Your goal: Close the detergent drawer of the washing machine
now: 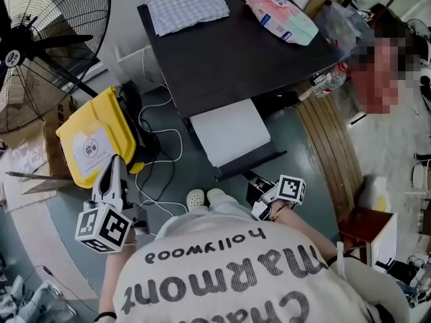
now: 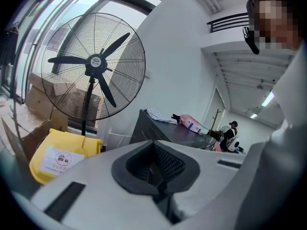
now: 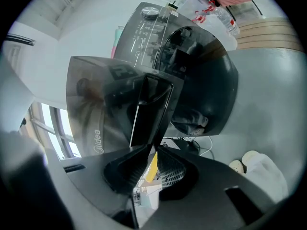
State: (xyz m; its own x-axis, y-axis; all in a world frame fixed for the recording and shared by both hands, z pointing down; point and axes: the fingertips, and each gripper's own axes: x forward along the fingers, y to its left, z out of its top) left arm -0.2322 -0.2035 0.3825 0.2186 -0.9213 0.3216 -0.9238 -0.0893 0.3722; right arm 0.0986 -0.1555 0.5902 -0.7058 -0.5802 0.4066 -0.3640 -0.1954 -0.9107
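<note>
The dark washing machine (image 1: 236,52) stands ahead of me with its detergent drawer (image 1: 229,132) pulled far out, the pale tray facing up. My right gripper (image 1: 256,188) is at the drawer's dark front panel (image 1: 250,164). In the right gripper view the glossy panel (image 3: 146,114) runs edge-on into the gripper (image 3: 148,155), whose pads are shut on it. The round door (image 3: 206,80) shows behind. My left gripper (image 1: 113,170) hangs off to the left, apart from the machine, shut with nothing in it (image 2: 156,166).
A checked cloth (image 1: 187,7) and a pink packet (image 1: 279,15) lie on the machine's top. A yellow bin (image 1: 94,143) and a big standing fan (image 1: 40,46) are at the left, with cables (image 1: 158,173) on the floor. Wooden boards (image 1: 330,147) lie at the right.
</note>
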